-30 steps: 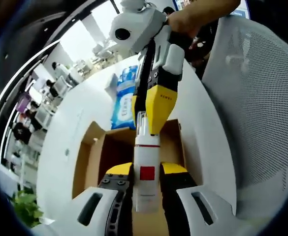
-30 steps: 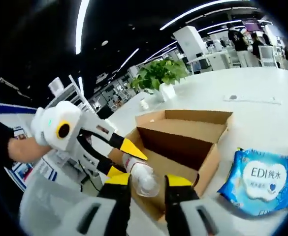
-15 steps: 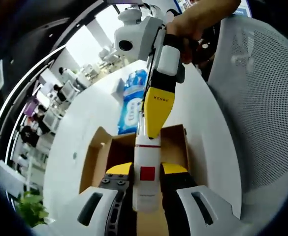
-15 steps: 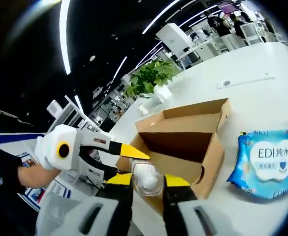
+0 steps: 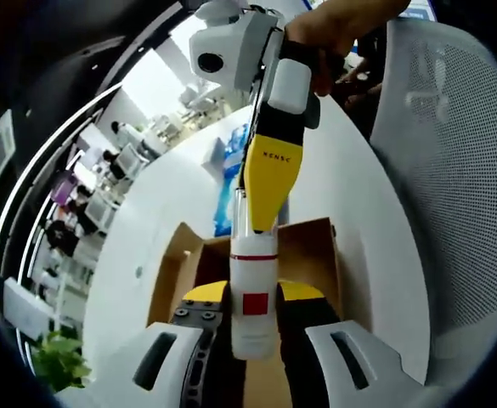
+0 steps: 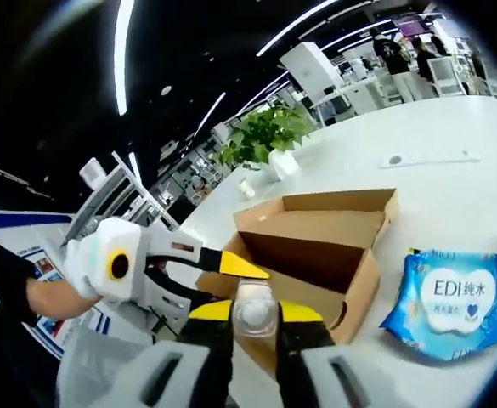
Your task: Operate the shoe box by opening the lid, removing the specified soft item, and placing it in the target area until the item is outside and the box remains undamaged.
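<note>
Both grippers hold a white bottle (image 5: 253, 297) above the open shoe box (image 6: 316, 246)
Left gripper (image 5: 253, 310) and right gripper (image 6: 253, 316) each have jaws closed on it; next, one releases so it reaches the tabletop (image 6: 452, 170)

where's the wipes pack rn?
Wipes pack lies flat on the white table at the right of the right gripper view, beside the open cardboard box.

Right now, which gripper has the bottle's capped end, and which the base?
The right gripper clamps the capped end of the white bottle; the left gripper clamps the base end, near its red square, above the open cardboard box.
</note>
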